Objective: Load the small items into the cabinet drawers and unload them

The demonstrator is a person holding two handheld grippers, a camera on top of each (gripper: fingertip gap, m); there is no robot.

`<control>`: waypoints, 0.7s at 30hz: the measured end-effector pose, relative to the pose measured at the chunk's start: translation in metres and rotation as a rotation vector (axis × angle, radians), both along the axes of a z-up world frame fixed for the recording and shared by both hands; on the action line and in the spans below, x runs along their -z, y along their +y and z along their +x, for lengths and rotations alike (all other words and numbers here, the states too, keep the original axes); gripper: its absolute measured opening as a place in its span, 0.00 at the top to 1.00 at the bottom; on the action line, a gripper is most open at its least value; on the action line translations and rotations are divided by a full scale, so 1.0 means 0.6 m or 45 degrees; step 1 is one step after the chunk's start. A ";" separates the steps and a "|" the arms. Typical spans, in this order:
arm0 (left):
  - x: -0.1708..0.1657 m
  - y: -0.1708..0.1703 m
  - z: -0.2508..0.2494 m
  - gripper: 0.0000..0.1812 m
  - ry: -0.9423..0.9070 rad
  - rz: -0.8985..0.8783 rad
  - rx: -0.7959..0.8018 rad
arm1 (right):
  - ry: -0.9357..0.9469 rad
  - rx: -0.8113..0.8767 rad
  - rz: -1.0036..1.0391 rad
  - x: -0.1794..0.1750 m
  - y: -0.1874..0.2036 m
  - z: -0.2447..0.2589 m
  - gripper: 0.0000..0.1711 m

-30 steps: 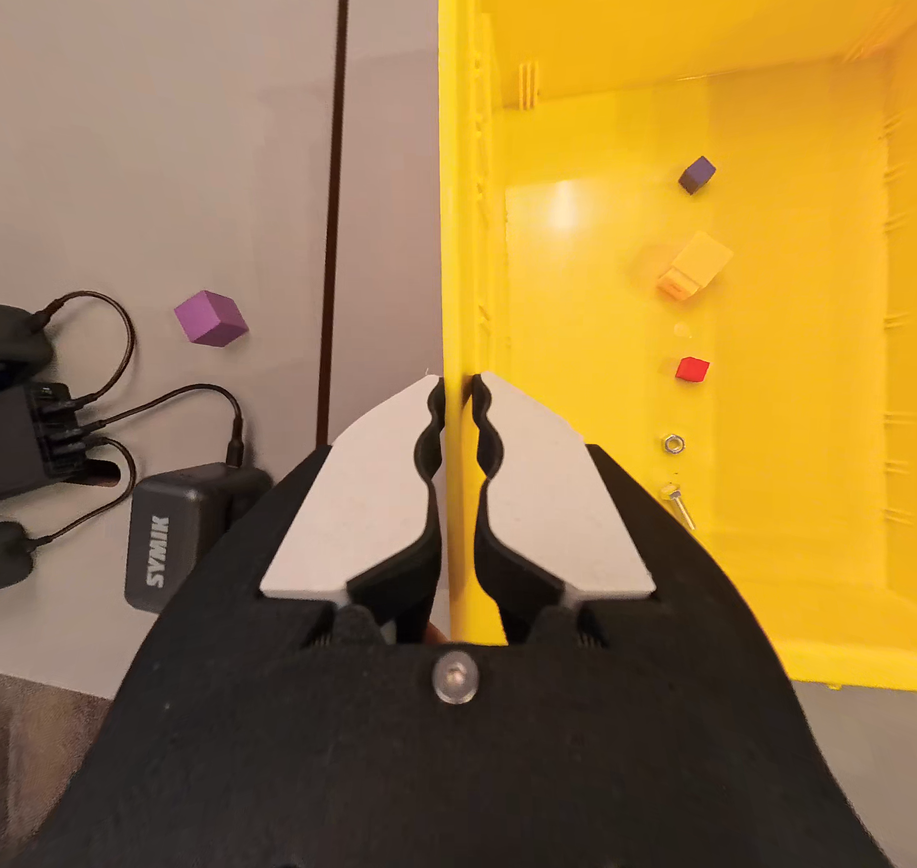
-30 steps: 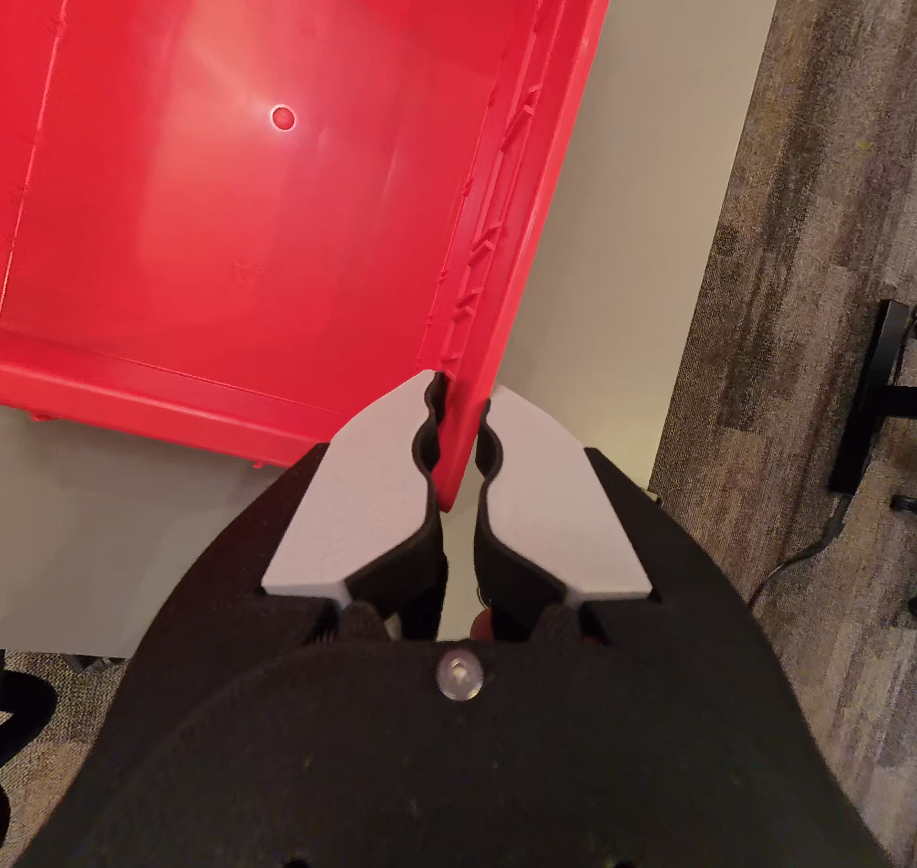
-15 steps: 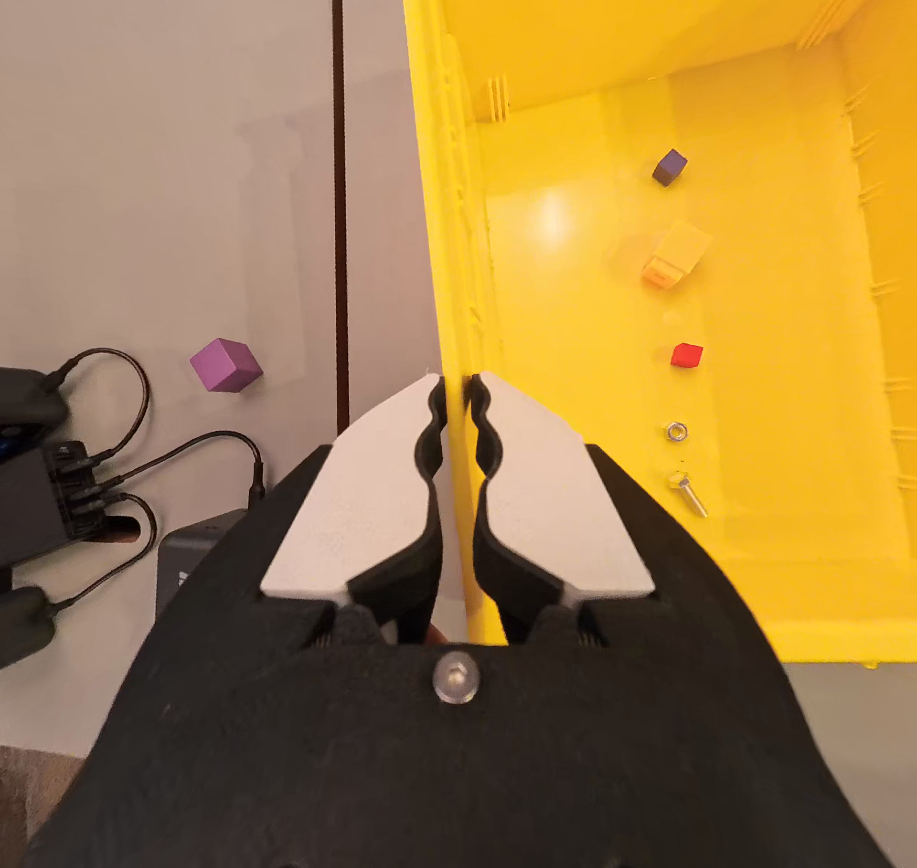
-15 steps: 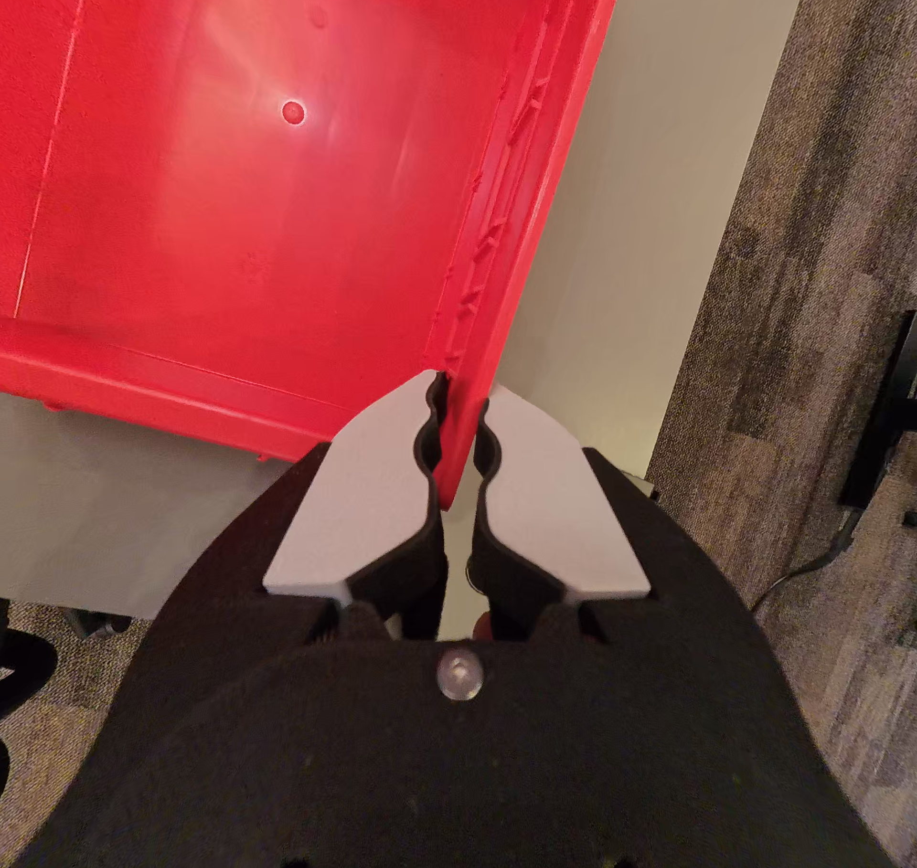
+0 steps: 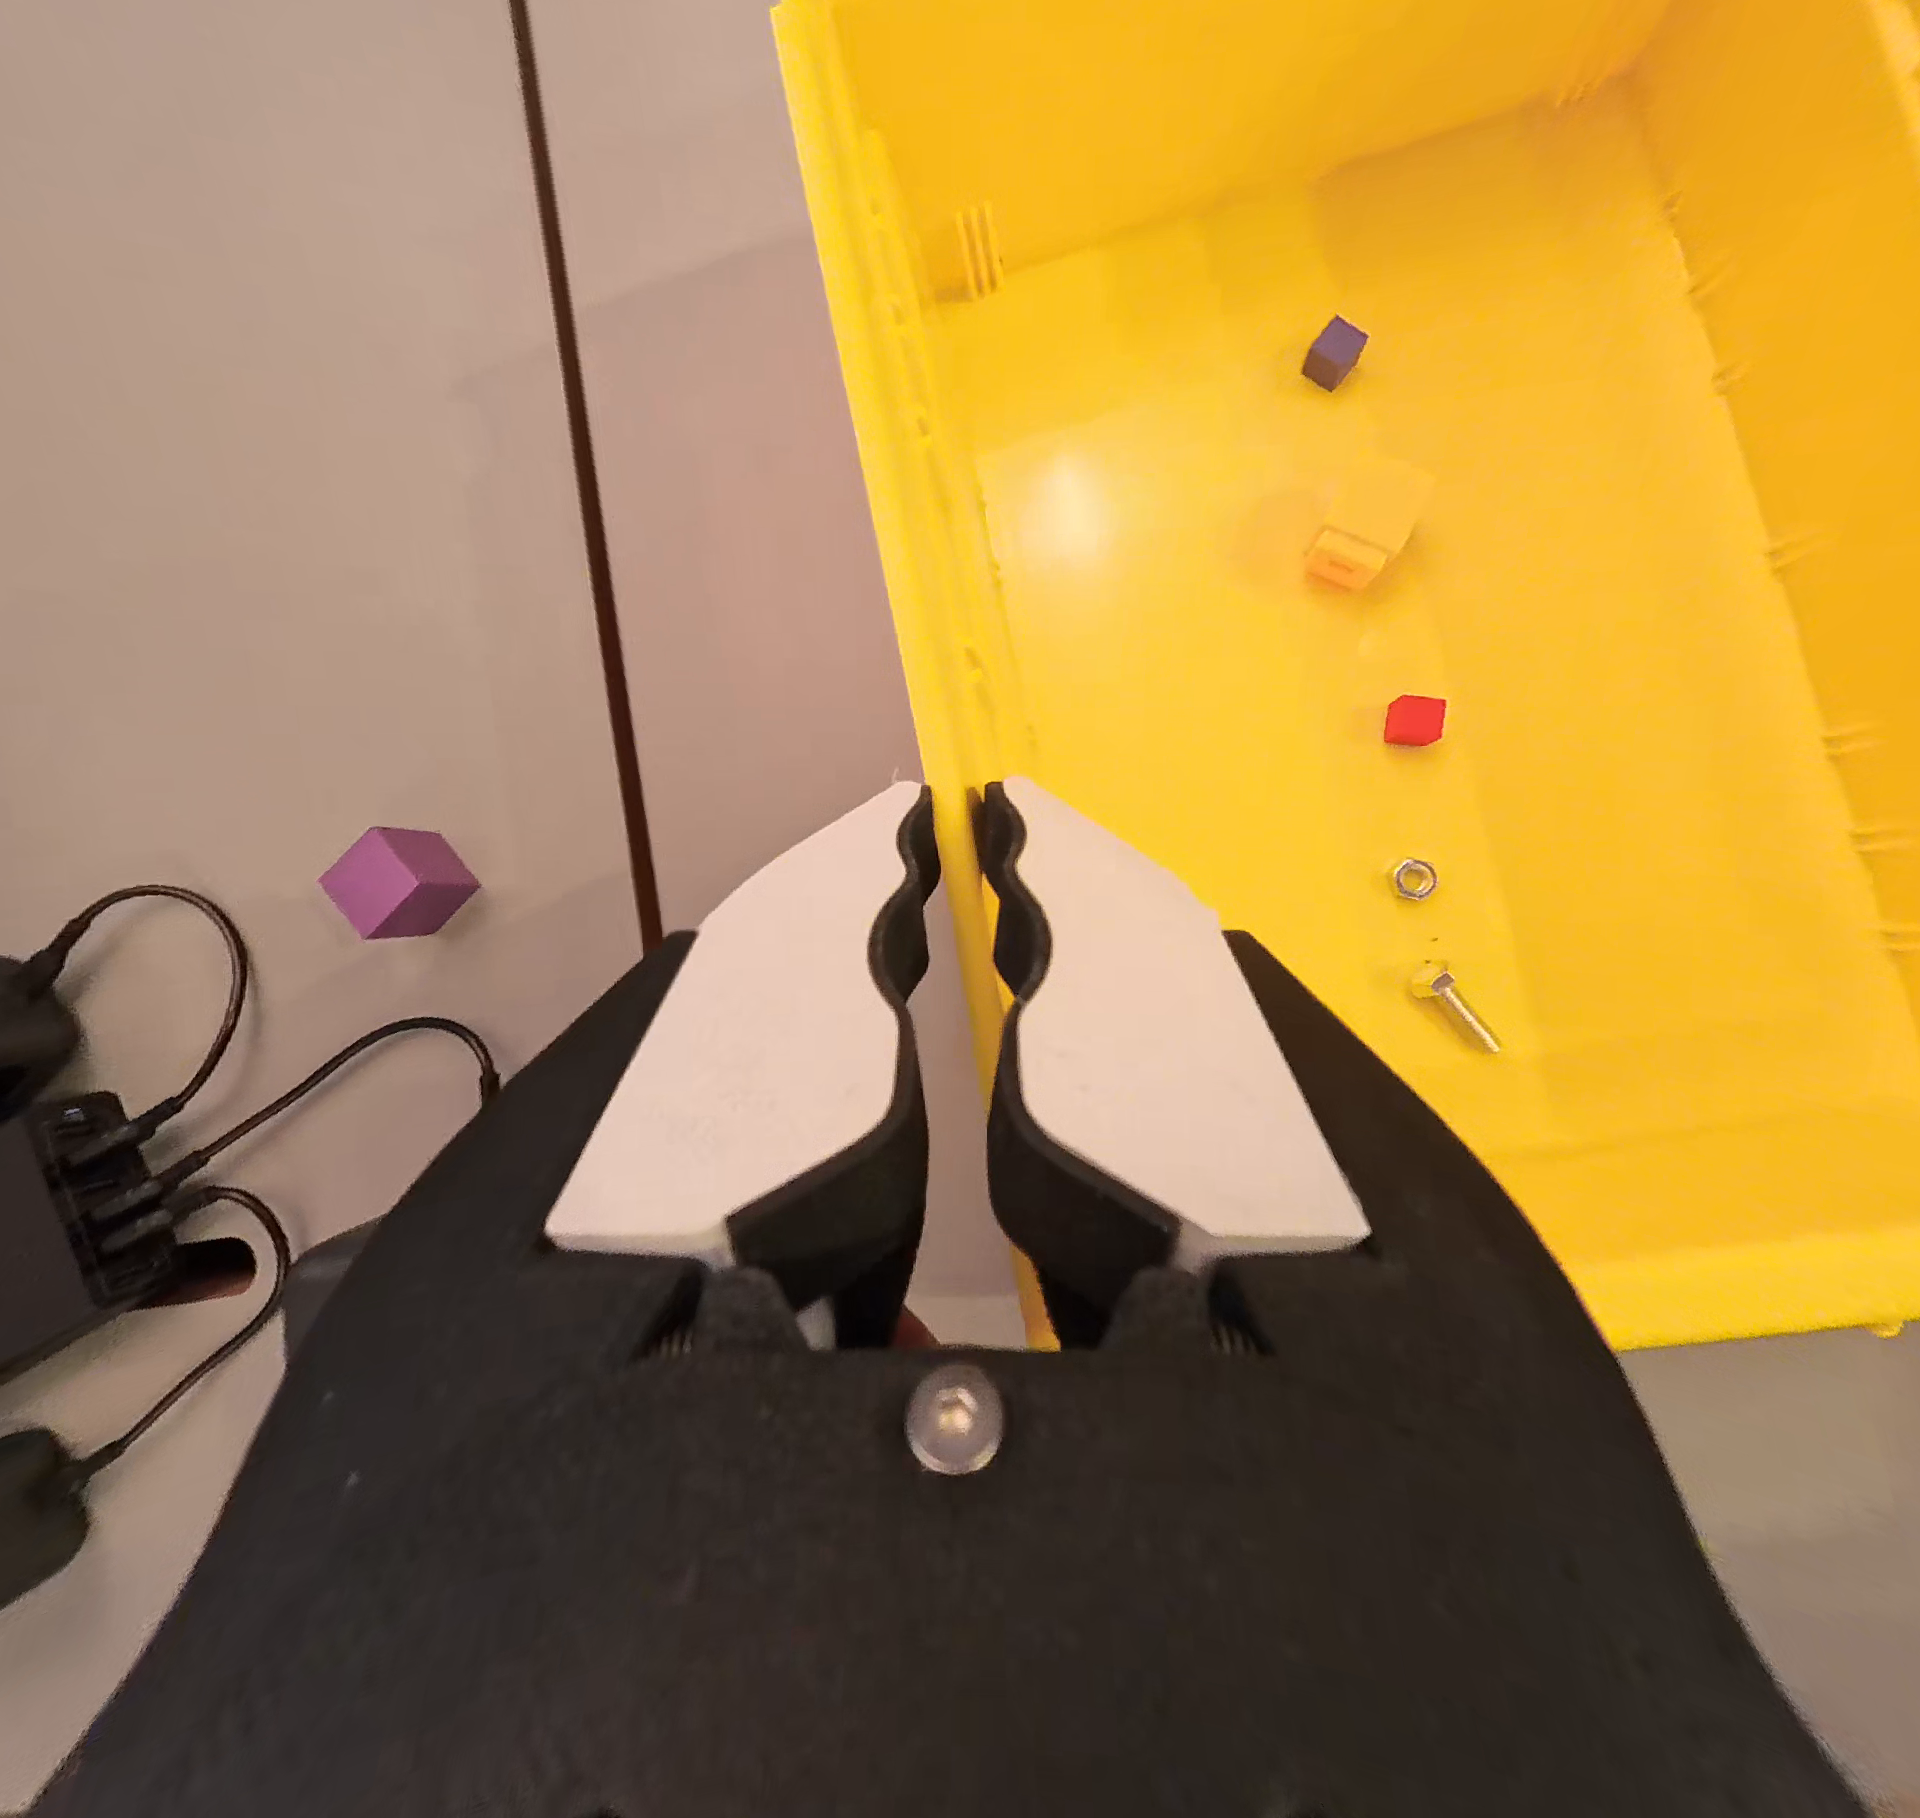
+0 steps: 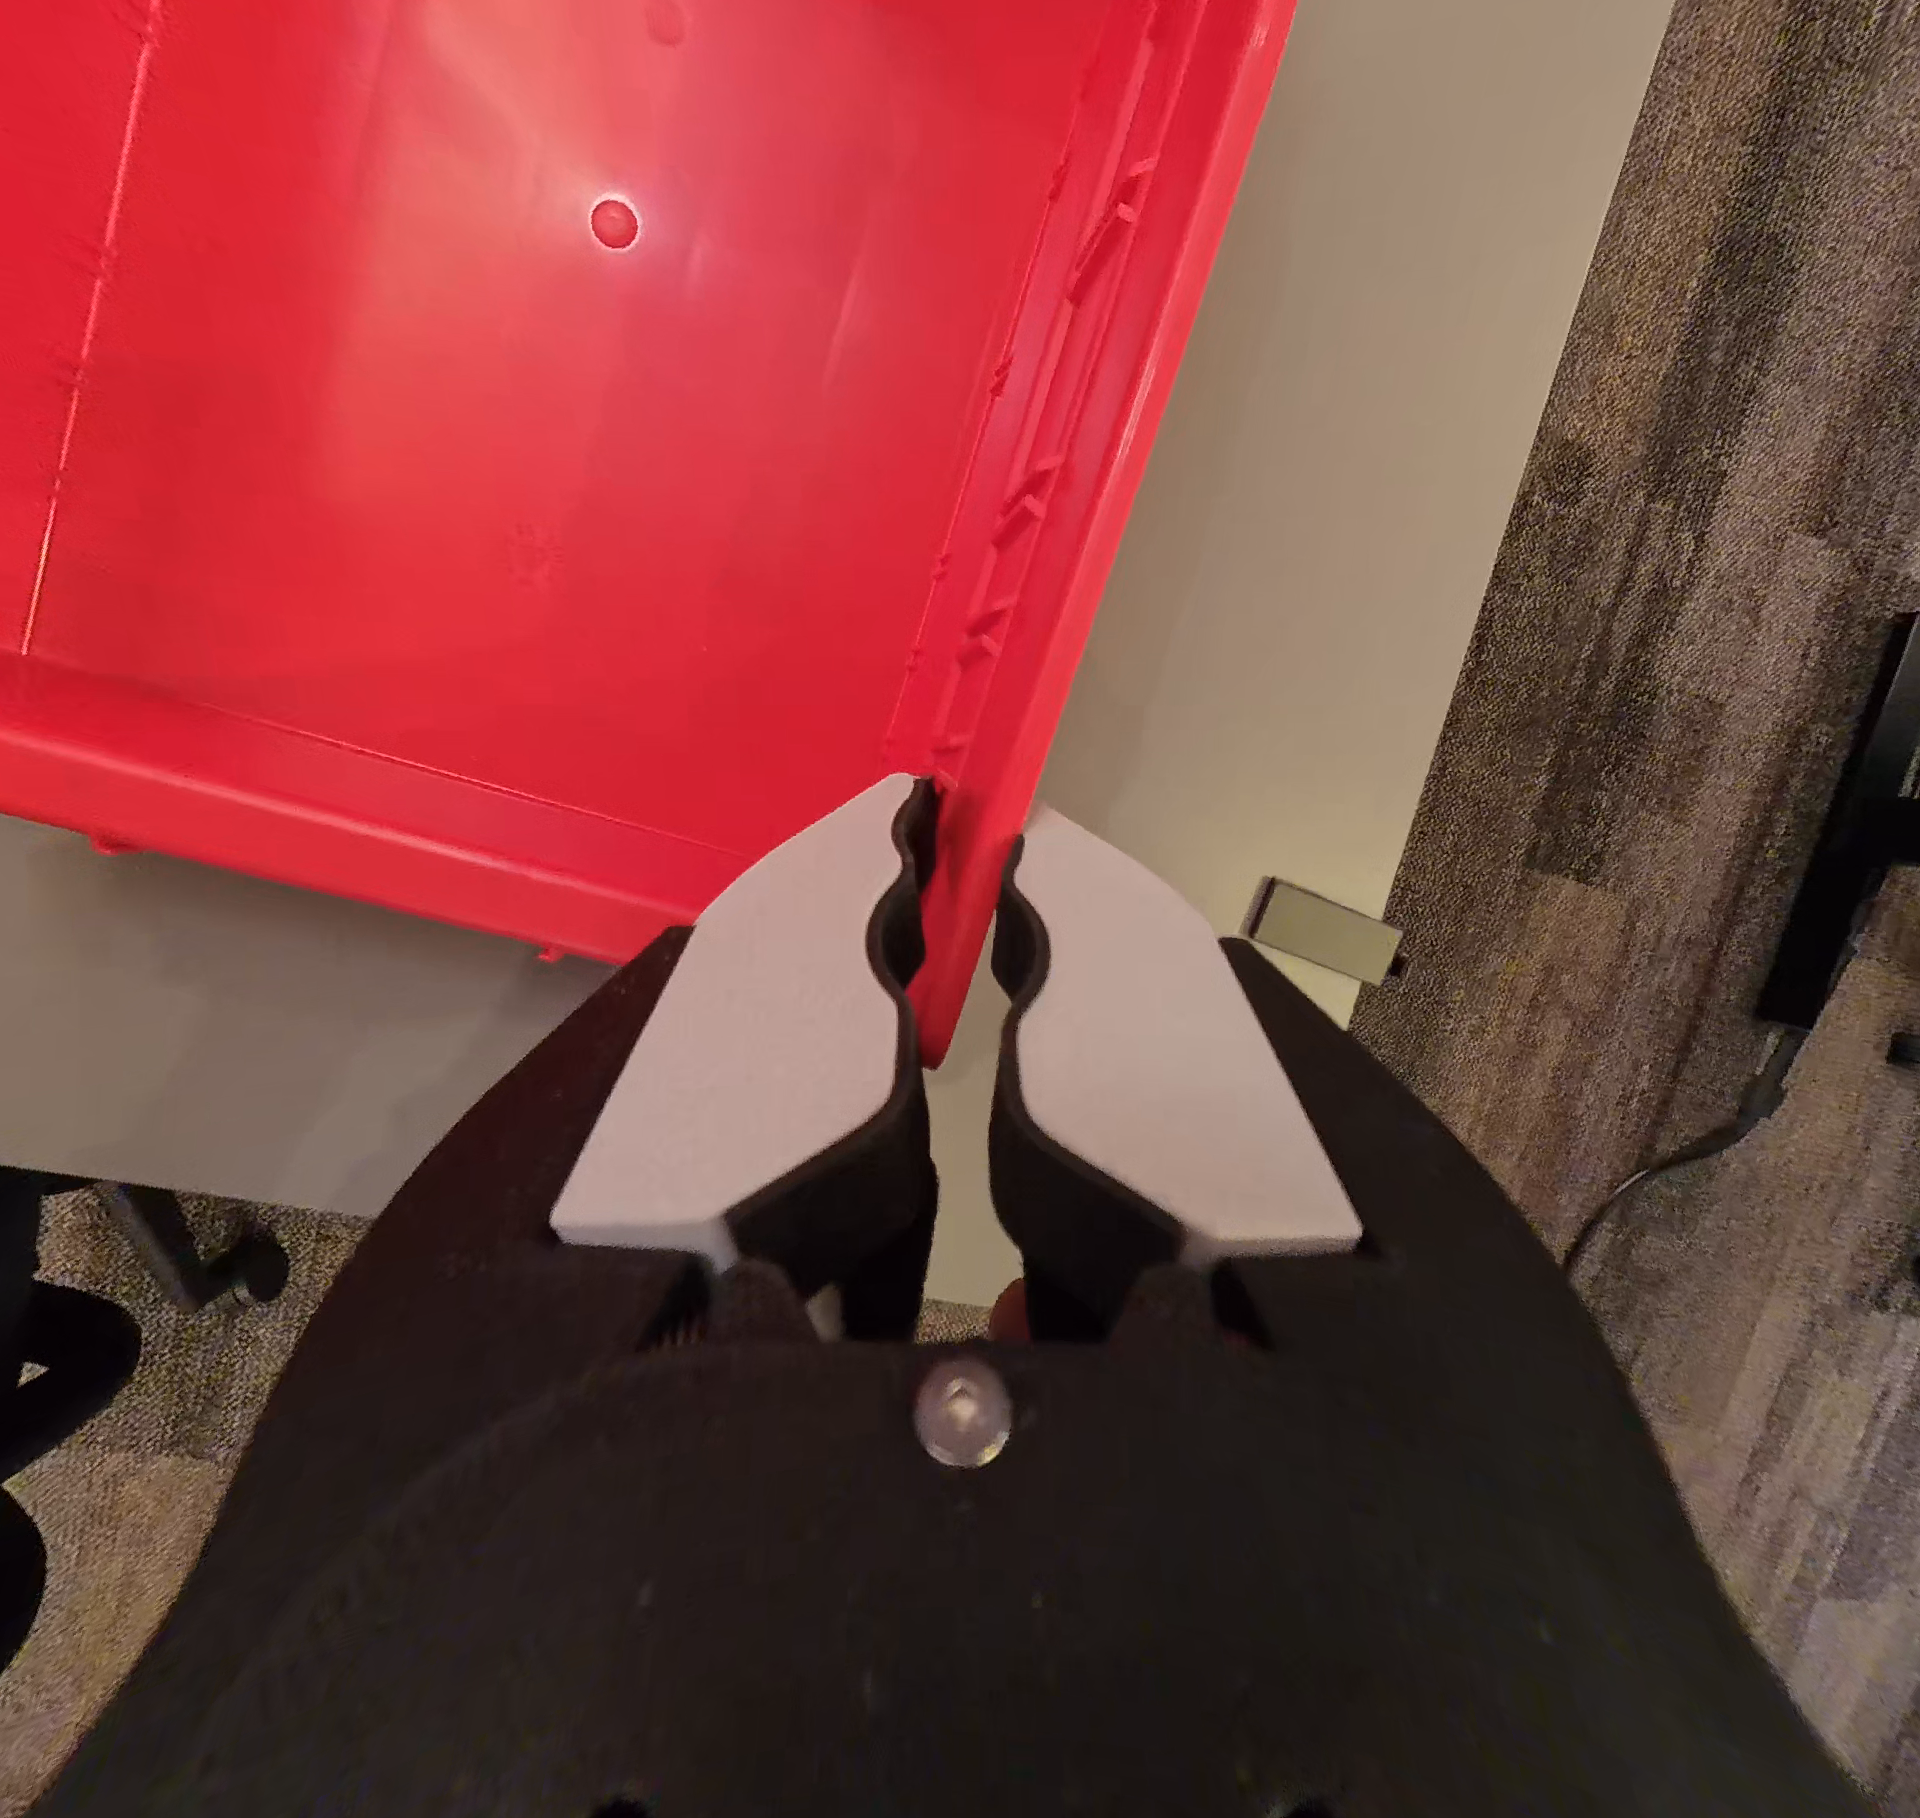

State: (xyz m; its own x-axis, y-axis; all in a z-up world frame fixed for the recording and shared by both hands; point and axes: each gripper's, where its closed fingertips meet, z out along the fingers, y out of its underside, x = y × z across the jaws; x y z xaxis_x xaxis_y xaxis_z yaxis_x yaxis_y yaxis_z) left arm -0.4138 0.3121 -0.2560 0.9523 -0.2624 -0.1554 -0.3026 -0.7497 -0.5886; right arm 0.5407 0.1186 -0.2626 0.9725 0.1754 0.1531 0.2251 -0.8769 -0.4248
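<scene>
My left gripper (image 5: 956,802) is shut on the left wall of a yellow drawer (image 5: 894,334). Inside the drawer lie a dark blue cube (image 5: 1334,352), a yellow block (image 5: 1359,532), a red cube (image 5: 1413,721), a metal nut (image 5: 1414,878) and a bolt (image 5: 1455,1006). A purple cube (image 5: 399,882) lies on the grey table left of the drawer. My right gripper (image 6: 961,812) is shut on the right wall of a red drawer (image 6: 1091,418), near its front corner. The red drawer holds nothing that I can see.
A black charger hub with cables (image 5: 104,1145) sits at the table's left edge. A dark seam (image 5: 571,418) runs across the table left of the yellow drawer. The table's right edge (image 6: 1475,521) borders grey carpet (image 6: 1714,625); a metal bracket (image 6: 1325,942) sticks out there. One gripper's finger ends stand about 95 cm off the other's. Between my left fingertips and the purple cube (image 5: 399,882) there is roughly 20 cm.
The yellow drawer has swung in the left view, its far end tilting further left; the purple cube now shows lower. The red drawer has shifted slightly in the right view. Both grips hold.
</scene>
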 end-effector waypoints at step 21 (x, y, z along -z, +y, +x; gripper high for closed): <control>-0.102 0.016 0.054 0.77 -0.005 0.364 0.036 | -0.223 -0.051 0.278 -0.105 0.044 -0.061 0.73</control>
